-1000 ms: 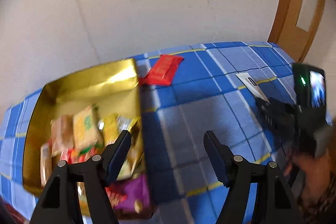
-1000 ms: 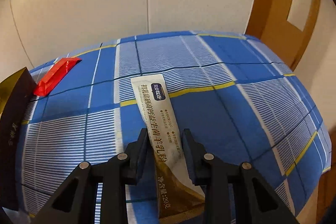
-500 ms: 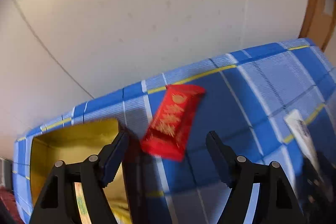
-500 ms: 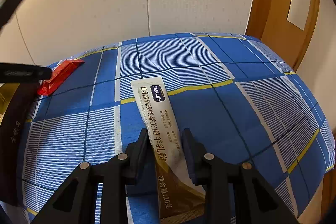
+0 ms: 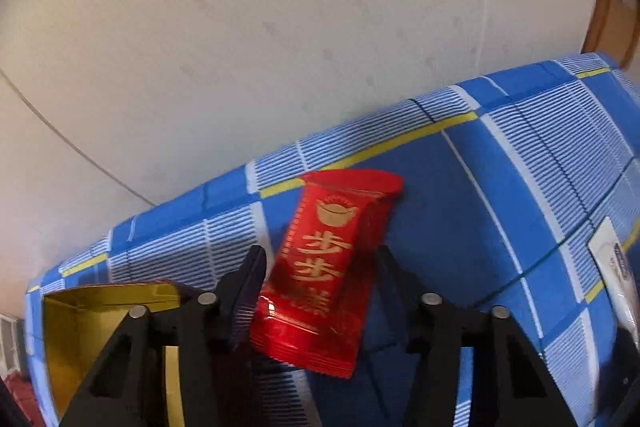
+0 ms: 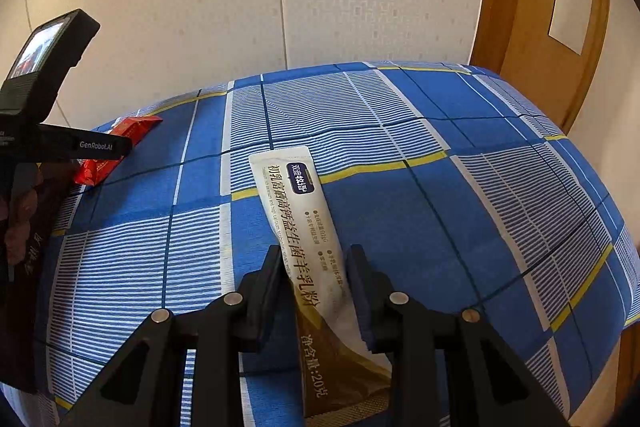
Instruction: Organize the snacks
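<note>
We note the left gripper at lower centre of its view, jaws apart on either side of a red snack packet bearing gold Chinese characters; whether they touch it we cannot tell. The packet lies on the blue checked cloth, just beside the gold box at lower left. The right gripper, low in its frame, has jaws closed against a cream sachet, marked "20克" at its brown end. The left tool reads "GenRobot.AI".
</note>
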`<state>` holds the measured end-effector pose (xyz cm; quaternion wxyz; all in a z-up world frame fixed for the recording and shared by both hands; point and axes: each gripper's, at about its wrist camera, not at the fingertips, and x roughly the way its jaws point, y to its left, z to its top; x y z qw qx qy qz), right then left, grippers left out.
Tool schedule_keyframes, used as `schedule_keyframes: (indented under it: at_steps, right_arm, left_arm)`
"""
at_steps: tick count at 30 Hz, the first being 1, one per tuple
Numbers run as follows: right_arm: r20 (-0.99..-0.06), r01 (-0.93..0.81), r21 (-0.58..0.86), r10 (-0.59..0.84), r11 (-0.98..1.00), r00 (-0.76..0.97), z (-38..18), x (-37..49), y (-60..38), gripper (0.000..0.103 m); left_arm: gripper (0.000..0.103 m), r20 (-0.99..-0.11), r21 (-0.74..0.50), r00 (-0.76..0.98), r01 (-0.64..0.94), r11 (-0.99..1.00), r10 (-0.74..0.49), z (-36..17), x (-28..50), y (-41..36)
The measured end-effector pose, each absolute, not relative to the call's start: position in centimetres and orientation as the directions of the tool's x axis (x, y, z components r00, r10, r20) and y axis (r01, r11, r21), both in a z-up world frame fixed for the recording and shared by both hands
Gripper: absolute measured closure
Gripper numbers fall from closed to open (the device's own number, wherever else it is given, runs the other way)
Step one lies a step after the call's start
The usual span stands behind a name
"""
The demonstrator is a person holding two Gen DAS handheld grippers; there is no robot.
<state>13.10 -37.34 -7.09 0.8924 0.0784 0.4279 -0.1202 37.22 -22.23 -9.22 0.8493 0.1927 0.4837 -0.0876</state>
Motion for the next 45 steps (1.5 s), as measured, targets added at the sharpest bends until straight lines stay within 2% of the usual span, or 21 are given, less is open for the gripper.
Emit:
schedule_keyframes:
  at_steps: [2, 4, 6, 12, 13, 16, 21, 23, 24, 25, 27, 38, 40, 42, 44, 45]
  right_arm:
    - [-0.782, 0.281, 0.039, -0.146, 0.959, 0.606, -7.1, 13.1, -37.3, 0.070]
    - [-0.782, 0.282, 0.039, -0.146, 0.959, 0.606, -7.2, 13.1, -37.3, 0.070]
    - [-0.782, 0.281, 0.039, -0.145, 0.959, 0.606, -7.1, 13.1, -37.4, 0.070]
    - [-0.782, 0.281, 0.041, -0.144, 0.959, 0.606, -7.2, 13.1, -37.4, 0.069]
    - [-0.782, 0.281, 0.042, -0.144, 0.959, 0.606, -7.2, 13.1, -37.4, 0.069]
    - [-0.782, 0.281, 0.043, -0.143, 0.959, 0.607, -7.2, 13.2, -37.4, 0.069]
    - [-0.781, 0.281, 0.046, -0.141, 0.959, 0.608, -7.2, 13.2, -37.3, 0.069]
    - [-0.781, 0.282, 0.053, -0.136, 0.958, 0.610, -7.2, 13.2, -37.4, 0.069]
    - [-0.780, 0.282, 0.056, -0.134, 0.958, 0.611, -7.1, 13.2, -37.4, 0.069]
    - [-0.780, 0.281, 0.057, -0.133, 0.958, 0.611, -7.1, 13.2, -37.4, 0.069]
    - [-0.780, 0.281, 0.057, -0.133, 0.958, 0.611, -7.1, 13.3, -37.4, 0.069]
    - [-0.781, 0.279, 0.053, -0.134, 0.959, 0.610, -7.2, 13.3, -37.3, 0.069]
    - [-0.781, 0.279, 0.053, -0.134, 0.959, 0.610, -7.2, 13.3, -37.3, 0.069]
    - [-0.781, 0.278, 0.053, -0.134, 0.959, 0.610, -7.2, 13.3, -37.3, 0.068]
    - [-0.781, 0.278, 0.054, -0.133, 0.959, 0.610, -7.2, 13.3, -37.3, 0.068]
    - [-0.781, 0.278, 0.055, -0.132, 0.959, 0.610, -7.2, 13.3, -37.3, 0.068]
  left_arm:
    - [0.063, -0.846, 0.277, 0.531, 0.357, 0.892, 0.051, -9.2, 36.8, -22.6]
    - [0.082, -0.833, 0.308, 0.550, 0.367, 0.878, 0.062, -9.1, 36.0, -23.1]
    - [0.089, -0.819, 0.355, 0.567, 0.384, 0.852, 0.086, -9.2, 35.0, -23.8]
    - [0.089, -0.821, 0.363, 0.567, 0.428, 0.828, 0.067, -9.5, 31.2, -24.4]
    - [0.096, -0.842, 0.327, 0.538, 0.444, 0.834, 0.044, -9.6, 30.6, -24.4]
    - [0.100, -0.874, 0.254, 0.487, 0.453, 0.855, 0.001, -9.9, 28.6, -23.9]
    - [0.097, -0.868, 0.221, 0.494, 0.482, 0.848, -0.055, -9.1, 26.1, -24.3]
    - [0.085, -0.860, 0.204, 0.505, 0.458, 0.865, -0.065, -8.4, 26.5, -24.0]
    - [0.067, -0.858, 0.197, 0.510, 0.440, 0.876, -0.064, -8.0, 26.9, -23.8]
    - [0.044, -0.849, 0.196, 0.526, 0.409, 0.891, -0.054, -7.5, 27.6, -23.4]
    - [0.025, -0.825, 0.215, 0.565, 0.357, 0.909, -0.027, -6.5, 28.1, -23.1]
    - [0.028, -0.842, 0.276, 0.538, 0.362, 0.890, 0.043, -7.7, 32.2, -24.2]
    - [0.038, -0.852, 0.286, 0.520, 0.364, 0.886, 0.062, -8.6, 34.0, -24.7]
    - [0.042, -0.857, 0.268, 0.512, 0.348, 0.898, 0.057, -8.9, 34.9, -24.1]
    - [0.053, -0.870, 0.222, 0.492, 0.331, 0.917, 0.033, -8.9, 35.3, -23.6]
    - [0.058, -0.864, 0.240, 0.501, 0.333, 0.912, 0.045, -8.8, 35.0, -23.7]
